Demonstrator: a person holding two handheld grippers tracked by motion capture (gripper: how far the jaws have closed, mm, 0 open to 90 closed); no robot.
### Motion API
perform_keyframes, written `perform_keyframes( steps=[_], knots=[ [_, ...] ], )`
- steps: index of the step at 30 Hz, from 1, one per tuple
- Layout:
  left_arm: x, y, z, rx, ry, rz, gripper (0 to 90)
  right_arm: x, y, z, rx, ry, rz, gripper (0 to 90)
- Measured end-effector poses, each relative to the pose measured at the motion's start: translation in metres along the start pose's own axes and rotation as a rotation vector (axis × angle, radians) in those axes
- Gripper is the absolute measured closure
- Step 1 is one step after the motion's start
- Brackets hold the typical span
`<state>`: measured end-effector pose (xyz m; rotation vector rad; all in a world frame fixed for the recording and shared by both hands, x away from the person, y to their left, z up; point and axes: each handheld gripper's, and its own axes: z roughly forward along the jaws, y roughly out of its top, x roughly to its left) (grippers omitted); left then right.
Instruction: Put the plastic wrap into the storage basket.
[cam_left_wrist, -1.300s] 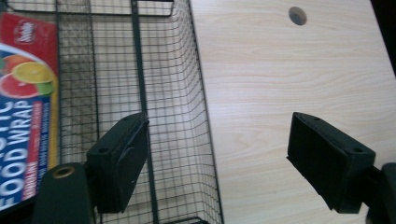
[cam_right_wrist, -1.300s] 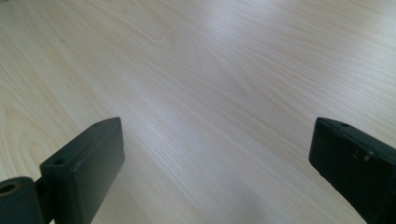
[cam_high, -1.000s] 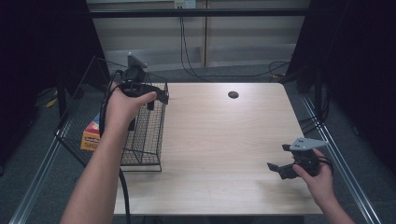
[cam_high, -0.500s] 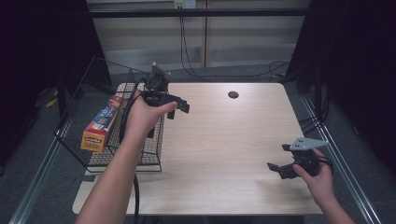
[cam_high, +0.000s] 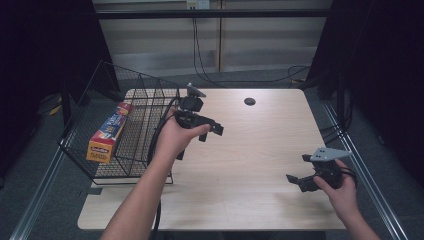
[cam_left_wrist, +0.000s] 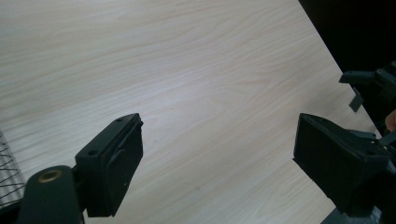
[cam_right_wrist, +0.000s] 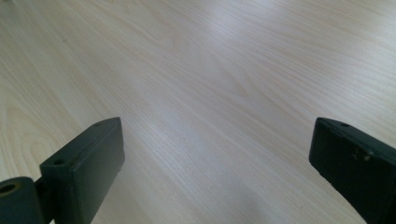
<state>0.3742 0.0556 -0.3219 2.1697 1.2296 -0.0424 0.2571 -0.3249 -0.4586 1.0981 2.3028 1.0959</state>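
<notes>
1. In the high view, a wire basket (cam_high: 131, 131) stands at the left edge of the wooden table (cam_high: 250, 150), partly overhanging it. A yellow and blue box (cam_high: 108, 132) lies inside the basket, leaning along its left wall. The left gripper (cam_high: 214, 131) is held above the table just right of the basket, well apart from the box; its jaws are spread with nothing between them, and they have just been opening. The right gripper (cam_high: 299, 181) sits low near the table's right front corner, its jaws parted and empty. A small dark round hole (cam_high: 249, 101) shows near the table's far edge.

2. In the left gripper view, the two black jaws stand wide apart over bare wood, gripping nothing. A bit of the basket's wire (cam_left_wrist: 8, 172) shows at the left edge, and the right gripper (cam_left_wrist: 369, 88) appears at the far right.

3. In the right gripper view, the jaws are released and wide apart, with plain table (cam_right_wrist: 210, 93) between them.
</notes>
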Motion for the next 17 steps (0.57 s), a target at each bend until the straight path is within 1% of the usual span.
perform_keyframes(
  steps=[5,6,7,10,12,13,15,17],
  knots=[
    [-0.007,-0.007,0.016,0.013,-0.03,0.019,16.0,0.0,0.0,0.0,-0.001,0.003,-0.001,3.4],
    [-0.008,-0.01,0.022,0.027,-0.044,0.029,16.1,0.001,0.0,0.0,-0.002,0.0,-0.001,3.4],
    [-0.008,-0.01,0.022,0.027,-0.044,0.029,16.2,0.001,0.0,0.0,-0.002,0.0,-0.001,3.4],
    [-0.01,-0.016,0.032,0.025,-0.061,0.025,16.3,0.001,0.0,0.001,0.0,0.003,-0.003,3.4],
    [-0.013,-0.021,0.04,0.019,-0.063,0.028,15.9,0.001,0.0,0.002,0.002,0.007,-0.003,3.3],
    [-0.013,-0.021,0.04,0.019,-0.063,0.028,15.8,0.001,0.0,0.002,0.002,0.007,-0.003,3.3],
    [-0.013,-0.025,0.045,0.008,-0.076,0.027,15.6,0.001,-0.001,0.001,0.003,0.007,-0.003,3.3],
    [-0.012,-0.029,0.049,0.01,-0.07,0.042,14.8,0.001,-0.001,0.001,0.003,0.01,-0.002,3.3]
  ],
)
